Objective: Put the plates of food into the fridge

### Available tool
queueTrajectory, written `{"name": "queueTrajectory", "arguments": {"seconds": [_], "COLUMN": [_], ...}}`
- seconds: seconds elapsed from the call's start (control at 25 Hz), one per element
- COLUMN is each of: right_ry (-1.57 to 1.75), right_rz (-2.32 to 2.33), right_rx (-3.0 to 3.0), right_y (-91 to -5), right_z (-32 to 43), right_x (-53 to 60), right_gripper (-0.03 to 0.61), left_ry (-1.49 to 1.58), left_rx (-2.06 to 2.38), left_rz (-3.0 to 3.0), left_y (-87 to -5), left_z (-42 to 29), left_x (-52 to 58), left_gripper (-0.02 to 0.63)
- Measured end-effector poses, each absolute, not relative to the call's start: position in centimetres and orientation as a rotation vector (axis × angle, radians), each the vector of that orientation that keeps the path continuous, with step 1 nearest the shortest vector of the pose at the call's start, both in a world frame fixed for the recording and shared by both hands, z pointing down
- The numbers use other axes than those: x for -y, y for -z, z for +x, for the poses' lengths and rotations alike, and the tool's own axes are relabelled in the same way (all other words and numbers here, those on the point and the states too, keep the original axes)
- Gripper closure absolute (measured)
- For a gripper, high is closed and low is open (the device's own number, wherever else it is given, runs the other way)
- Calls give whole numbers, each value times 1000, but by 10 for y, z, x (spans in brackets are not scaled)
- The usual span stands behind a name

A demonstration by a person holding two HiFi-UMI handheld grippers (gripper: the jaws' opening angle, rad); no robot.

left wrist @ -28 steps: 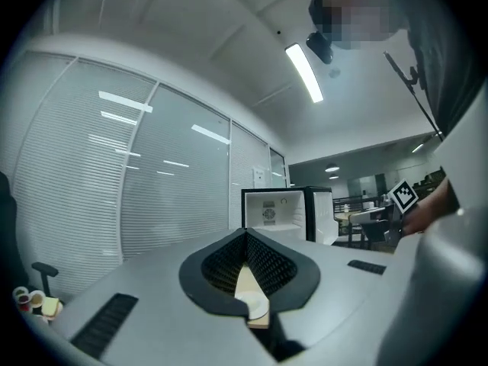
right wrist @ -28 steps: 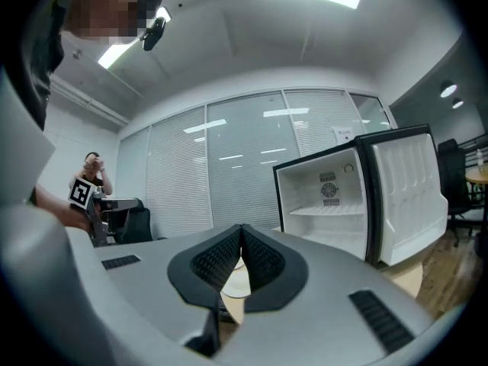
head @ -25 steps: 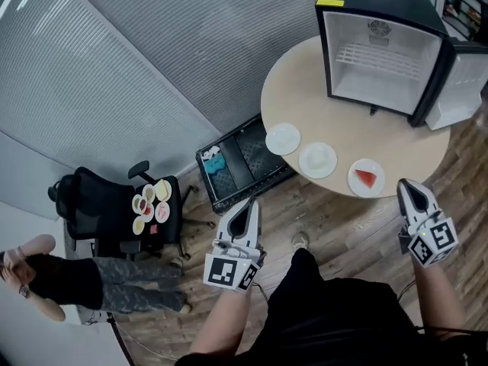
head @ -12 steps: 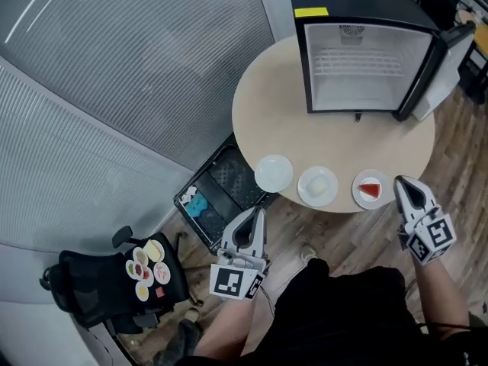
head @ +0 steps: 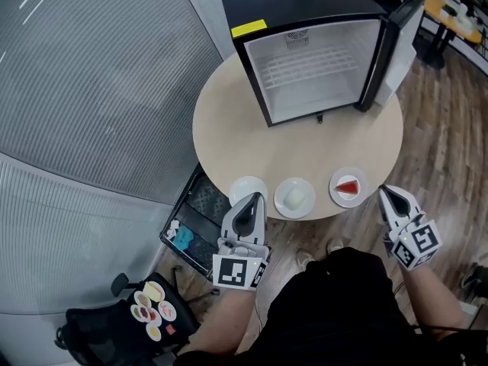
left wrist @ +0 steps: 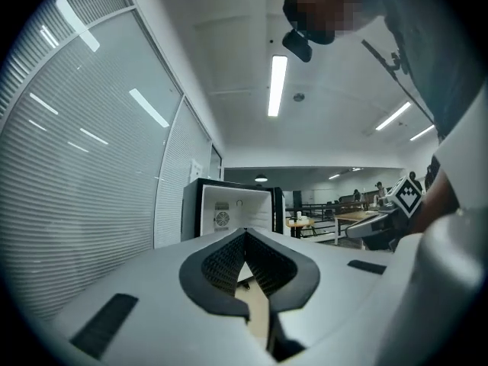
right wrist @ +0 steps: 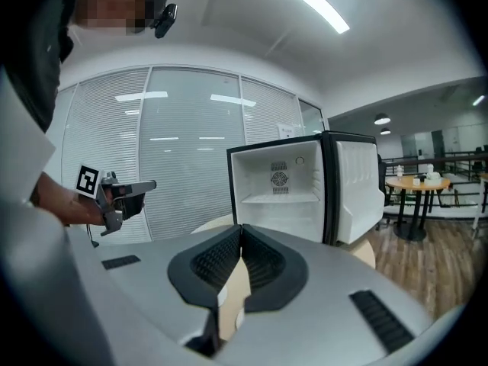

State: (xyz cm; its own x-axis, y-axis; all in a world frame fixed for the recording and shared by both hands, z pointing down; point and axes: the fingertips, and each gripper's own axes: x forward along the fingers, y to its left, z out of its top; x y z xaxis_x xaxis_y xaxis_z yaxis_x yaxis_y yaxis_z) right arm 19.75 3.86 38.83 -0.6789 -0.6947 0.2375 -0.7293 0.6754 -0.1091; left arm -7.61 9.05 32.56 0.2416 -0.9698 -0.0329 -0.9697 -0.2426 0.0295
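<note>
Left gripper (head: 254, 199) and right gripper (head: 384, 193) are nearest, both held level just short of the table's near edge. On each, the black ribbed pads meet tip to tip; both are closed on themselves with no load (left gripper view (left wrist: 245, 234), right gripper view (right wrist: 241, 228)). Shells are smooth grey plastic, with a marker cube at the rear.

Near left: black office chair (head: 95, 341) carrying a cluster of small round dishes (head: 152, 311) with mixed food.

Floor, left of the left gripper: black rectangular crate (head: 200, 213), two compartments, with a teal item (head: 183, 239) in the nearer one. The floor is wood plank.

Round table (head: 229, 120), pale matte wood. Three white round plates sit in a row along its near edge, apart from each other:
- left plate (head: 245, 186): partly behind the left gripper, contents unreadable
- middle plate (head: 295, 198): pale blocky piece
- right plate (head: 348, 187): red wedge

All three are outside the fridge.

Far side of the table: fridge (head: 305, 6), a black boxy shell with a yellow label (head: 249, 28) on the top front edge. Door (head: 396, 44) is swung open to the right. White liner holds one white wire shelf (head: 313, 63); vent grille on the back wall.

Left: grey ribbed blinds.
</note>
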Motion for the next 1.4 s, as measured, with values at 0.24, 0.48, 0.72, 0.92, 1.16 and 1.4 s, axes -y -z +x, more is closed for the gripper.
{"name": "queueTrajectory", "arguments": {"seconds": [0.24, 0.48, 0.72, 0.92, 1.16, 1.4], "right_ry": [-543, -791, -885, -1038, -1296, -1487], "right_rz": [1263, 1351, 1400, 1433, 1520, 1557], "right_rx": [2687, 2649, 2603, 2488, 2340, 2224], "right_y": [-428, -476, -520, -571, -630, -678], "right_z": [217, 237, 246, 251, 259, 258], "right_x": [-41, -33, -35, -34, -31, -26], "right_gripper": [572, 572, 559, 414, 403, 362], "left_ry": [64, 17, -58, -91, -127, -190], "left_rx": [1835, 1827, 1756, 1697, 1672, 1652], "left_rz": [2508, 2490, 2505, 2529, 2543, 2513], "left_y": [-342, -364, -395, -414, -432, -461], "left_z": [-43, -34, -18, -4, 5, 3], "left_x": [-76, -68, -49, -32, -18, -16], "left_gripper": [607, 607, 607, 607, 607, 607]}}
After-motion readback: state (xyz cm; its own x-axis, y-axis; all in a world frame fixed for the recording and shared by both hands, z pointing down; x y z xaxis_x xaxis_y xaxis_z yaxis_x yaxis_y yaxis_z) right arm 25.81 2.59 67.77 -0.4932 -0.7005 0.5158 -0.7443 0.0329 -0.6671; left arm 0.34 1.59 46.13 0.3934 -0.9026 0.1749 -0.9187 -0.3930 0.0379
